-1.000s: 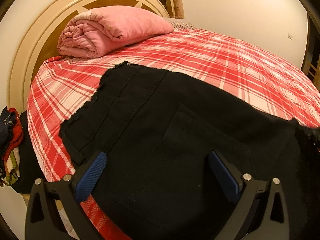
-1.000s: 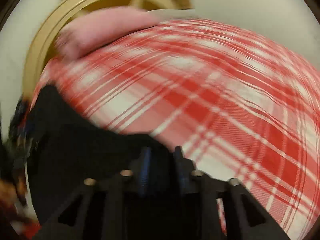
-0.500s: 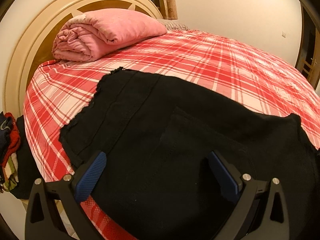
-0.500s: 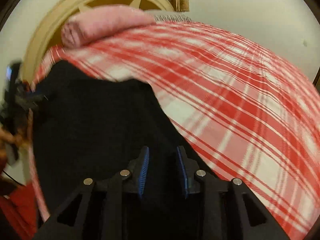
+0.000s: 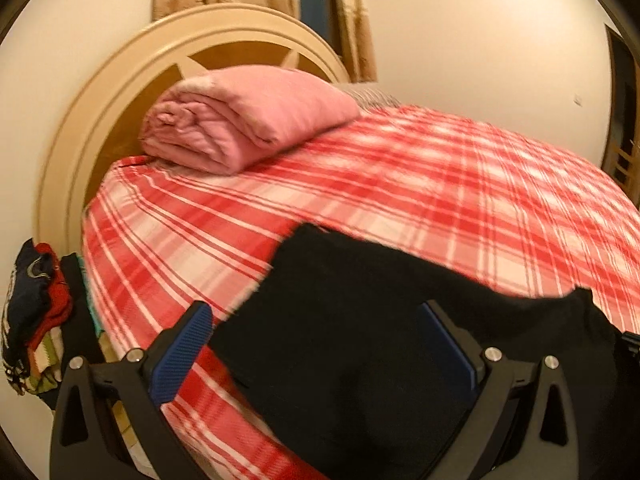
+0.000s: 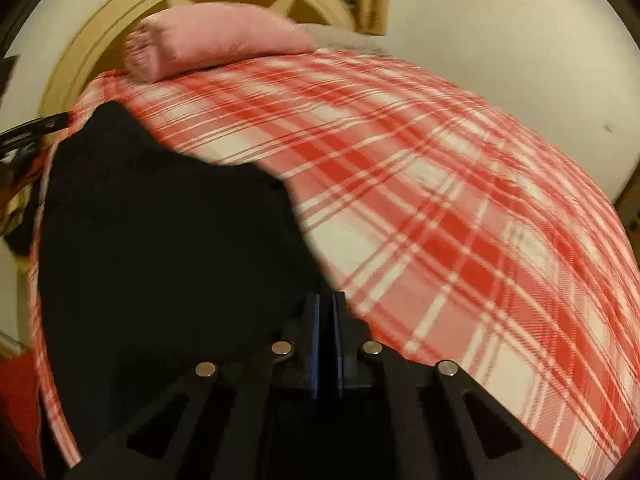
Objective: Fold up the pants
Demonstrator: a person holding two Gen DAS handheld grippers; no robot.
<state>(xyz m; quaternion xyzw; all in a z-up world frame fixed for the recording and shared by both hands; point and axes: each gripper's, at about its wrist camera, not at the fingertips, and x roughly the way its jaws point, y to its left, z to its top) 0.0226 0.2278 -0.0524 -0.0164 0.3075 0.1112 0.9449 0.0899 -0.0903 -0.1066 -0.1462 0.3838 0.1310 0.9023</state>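
Note:
Black pants (image 5: 360, 340) lie flat on the red plaid bed near its front edge. They also fill the left side of the right wrist view as a dark sheet (image 6: 168, 240). My left gripper (image 5: 314, 312) hovers over them, open, its blue pads (image 5: 180, 356) wide apart with nothing between them. My right gripper (image 6: 326, 304) is shut, its pads together at the pants' right edge. The cloth runs up to its left finger, and I cannot tell whether any of it is caught. One corner of the pants (image 5: 580, 296) stands raised at the right.
A folded pink blanket (image 5: 240, 120) rests by the round cream headboard (image 5: 100, 112). A pile of coloured clothes (image 5: 36, 312) sits beside the bed at the left. Bare plaid bedspread (image 6: 460, 220) stretches beyond and right of the pants. A wall stands behind.
The right gripper's jaws have gone from parted to shut at the pants' edge. The left gripper has risen, so the pants sit lower in its view and more bed shows.

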